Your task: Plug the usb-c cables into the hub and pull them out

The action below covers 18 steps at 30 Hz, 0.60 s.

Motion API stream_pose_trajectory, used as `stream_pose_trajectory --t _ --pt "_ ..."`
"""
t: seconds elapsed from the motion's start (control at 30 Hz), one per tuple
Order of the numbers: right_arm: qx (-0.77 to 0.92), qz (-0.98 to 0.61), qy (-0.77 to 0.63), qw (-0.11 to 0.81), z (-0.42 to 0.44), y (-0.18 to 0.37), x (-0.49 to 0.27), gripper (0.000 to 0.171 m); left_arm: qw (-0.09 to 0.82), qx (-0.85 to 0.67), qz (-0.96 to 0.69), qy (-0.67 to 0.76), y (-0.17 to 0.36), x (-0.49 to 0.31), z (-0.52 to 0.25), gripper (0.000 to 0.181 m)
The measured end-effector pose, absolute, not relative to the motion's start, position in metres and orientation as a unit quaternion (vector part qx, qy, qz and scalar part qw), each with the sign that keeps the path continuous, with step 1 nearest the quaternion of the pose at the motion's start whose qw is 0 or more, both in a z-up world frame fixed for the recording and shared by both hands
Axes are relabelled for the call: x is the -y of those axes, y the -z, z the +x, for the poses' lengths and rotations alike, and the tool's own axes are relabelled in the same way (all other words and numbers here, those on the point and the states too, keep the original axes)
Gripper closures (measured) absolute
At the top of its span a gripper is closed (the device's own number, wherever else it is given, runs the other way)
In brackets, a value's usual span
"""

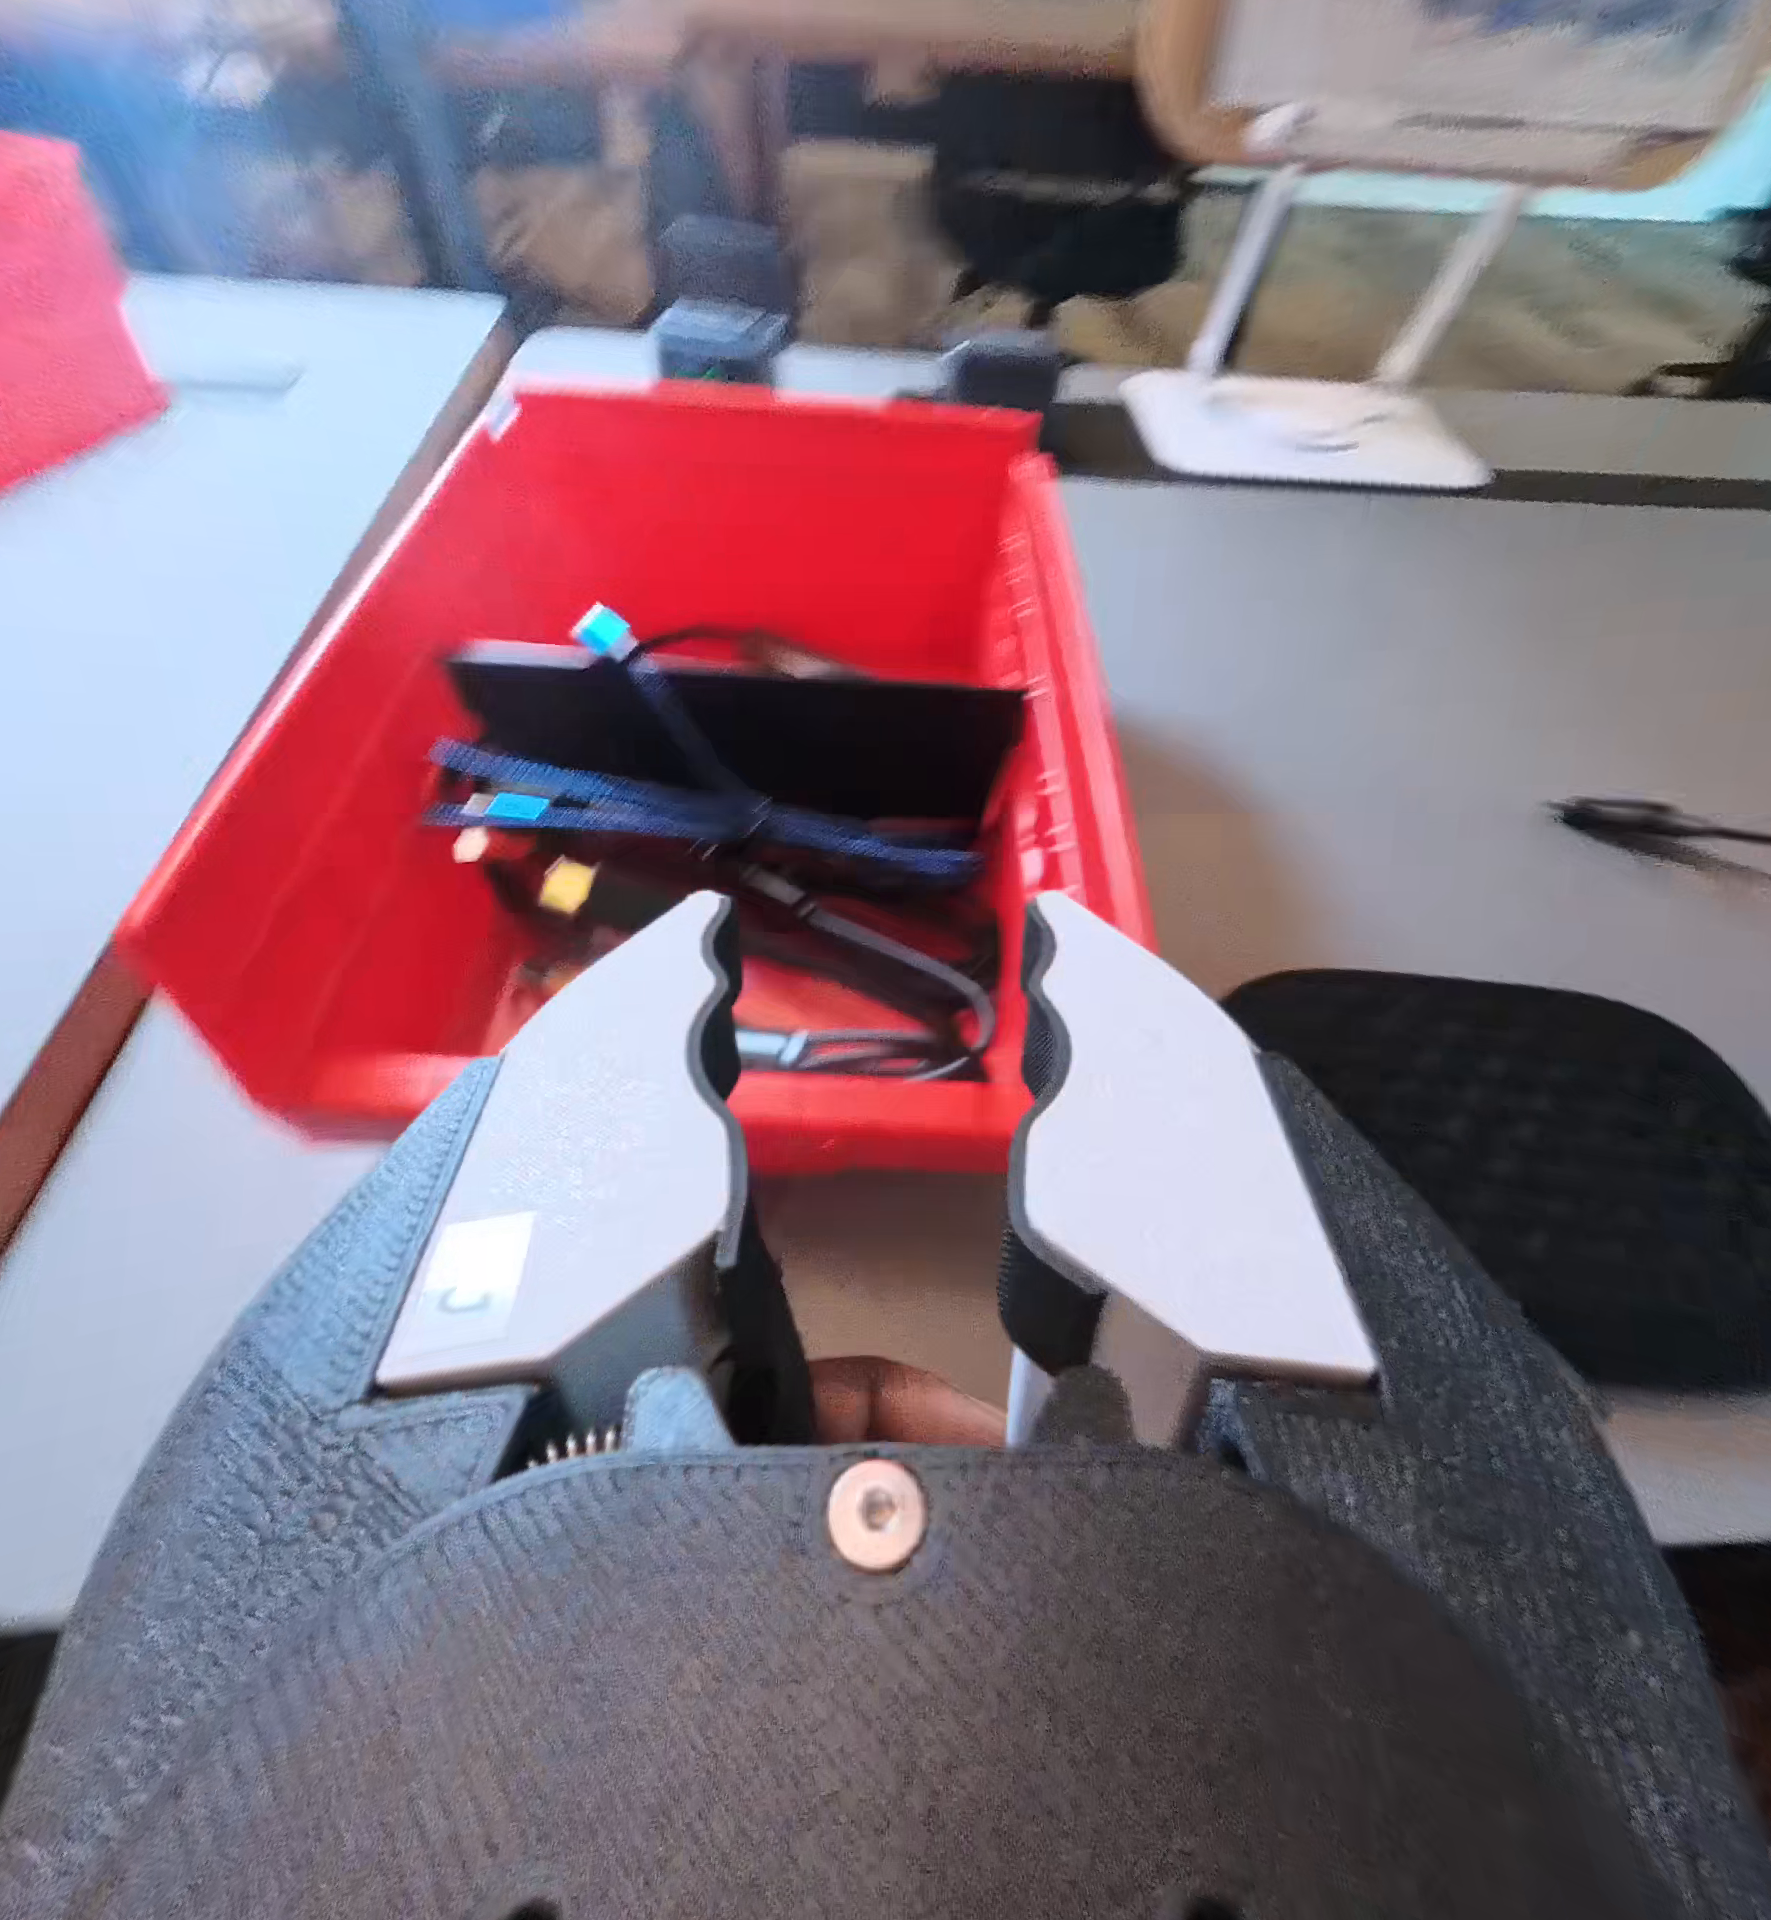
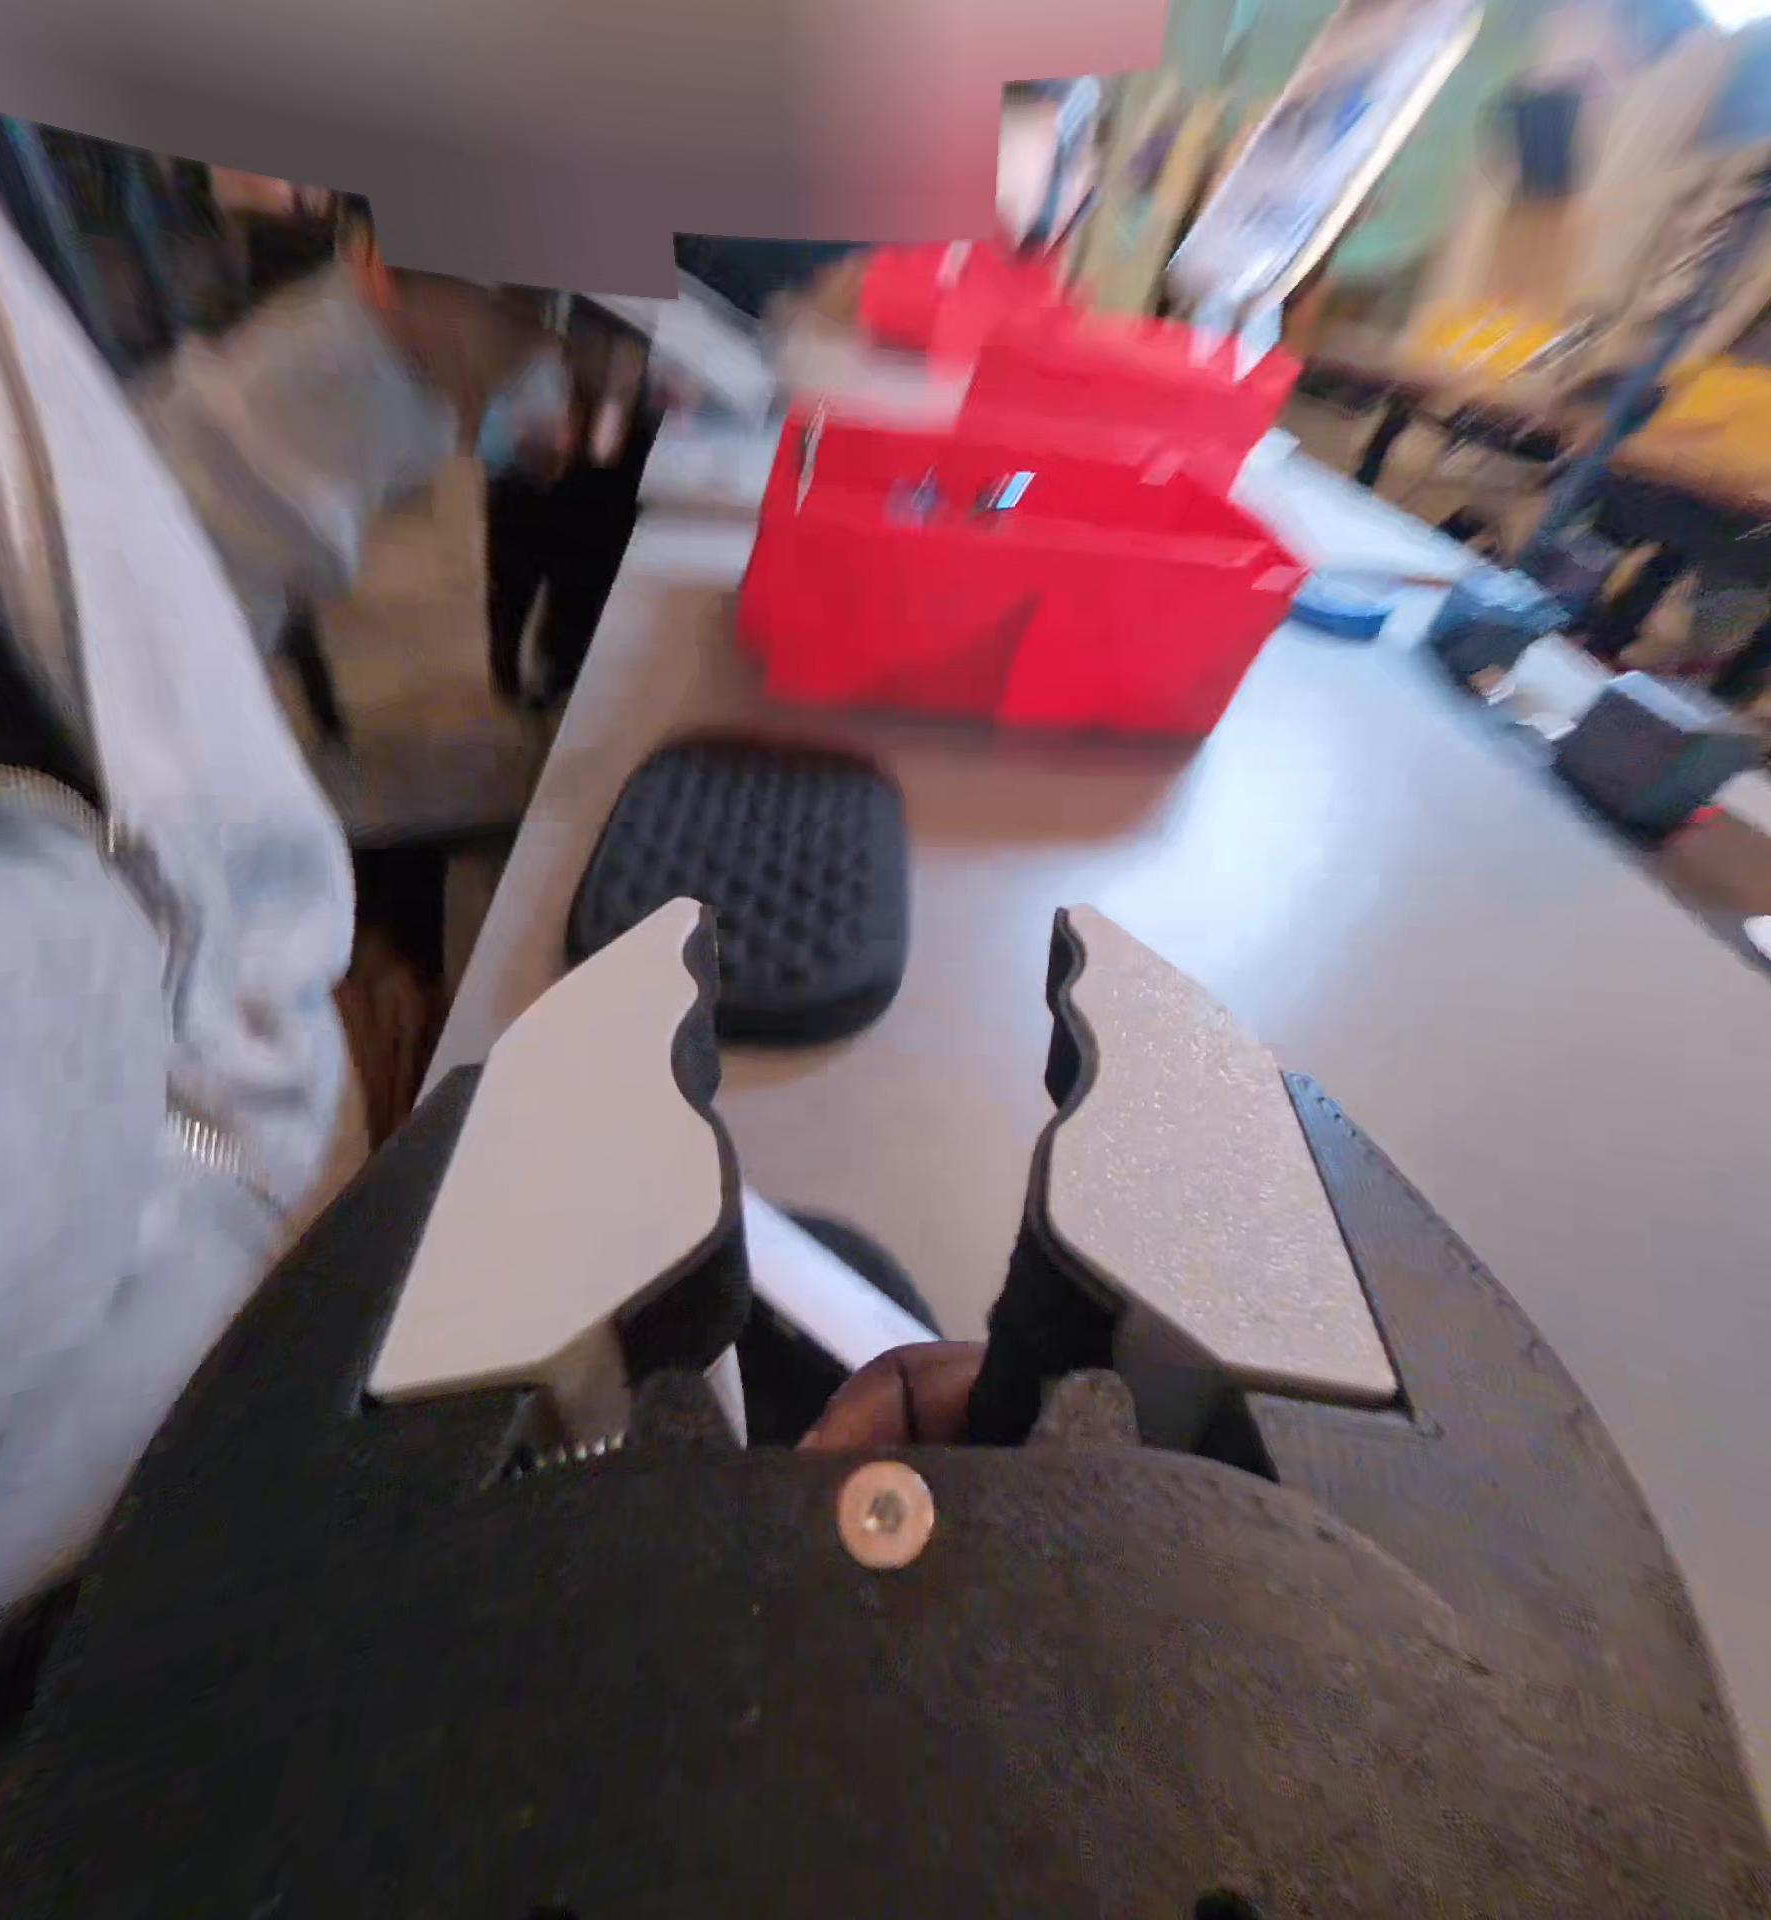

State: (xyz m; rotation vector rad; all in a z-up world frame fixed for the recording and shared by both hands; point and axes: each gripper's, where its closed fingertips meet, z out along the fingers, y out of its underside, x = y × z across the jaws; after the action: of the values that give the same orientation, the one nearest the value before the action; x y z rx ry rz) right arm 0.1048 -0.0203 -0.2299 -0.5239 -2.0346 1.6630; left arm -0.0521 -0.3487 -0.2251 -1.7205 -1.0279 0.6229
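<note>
A red bin [image 1: 361, 790] stands on the grey table and holds a flat black hub [image 1: 819, 727] leaning at the back and a tangle of dark cables [image 1: 715, 821] with blue and yellow tags. My left gripper [image 1: 876, 909] is open and empty, its tips hovering over the bin's near end. In the right wrist view the red bin [image 2: 964, 613] is farther off and blurred. My right gripper [image 2: 881, 920] is open and empty above the table, well short of the bin.
A black dimpled pad [image 1: 1546, 1174] lies on the table right of the bin; it also shows in the right wrist view [image 2: 756, 894]. A loose black cable [image 1: 1670, 831] lies at the right. A white stand base [image 1: 1296, 426] sits behind. A person in a grey jacket [image 2: 81, 935] is at the left.
</note>
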Motion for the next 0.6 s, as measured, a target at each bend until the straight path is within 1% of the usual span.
stream_pose_trajectory --t 0.07,0.17,0.3,0.33,0.37,0.4,0.5,0.6 --pt "0.645 -0.227 -0.684 0.252 0.098 0.209 0.004 0.112 0.482 0.482 -0.692 -0.238 0.243 0.362 -0.062 0.129" --pt "0.551 -0.260 -0.748 0.262 0.095 0.197 -0.014 0.115 0.484 0.516 -0.672 -0.218 0.258 0.364 -0.070 0.130" --pt "0.547 -0.256 -0.753 0.260 0.098 0.197 -0.011 0.115 0.515 0.525 -0.651 -0.188 0.265 0.349 -0.080 0.131" --pt "0.548 -0.256 -0.751 0.264 0.098 0.198 -0.011 0.115 0.522 0.527 -0.645 -0.186 0.266 0.346 -0.083 0.137" --pt "0.548 -0.256 -0.751 0.263 0.098 0.200 -0.011 0.115 0.527 0.525 -0.642 -0.184 0.266 0.344 -0.086 0.149" --pt "0.549 -0.259 -0.751 0.259 0.097 0.201 -0.012 0.116 0.535 0.518 -0.641 -0.188 0.264 0.342 -0.088 0.169" --pt "0.544 -0.264 -0.754 0.258 0.098 0.202 -0.013 0.117 0.580 0.474 -0.634 -0.192 0.238 0.332 -0.092 0.175" --pt "0.546 -0.265 -0.752 0.258 0.099 0.203 -0.013 0.119 0.587 0.425 -0.649 -0.230 0.203 0.329 -0.101 0.175"
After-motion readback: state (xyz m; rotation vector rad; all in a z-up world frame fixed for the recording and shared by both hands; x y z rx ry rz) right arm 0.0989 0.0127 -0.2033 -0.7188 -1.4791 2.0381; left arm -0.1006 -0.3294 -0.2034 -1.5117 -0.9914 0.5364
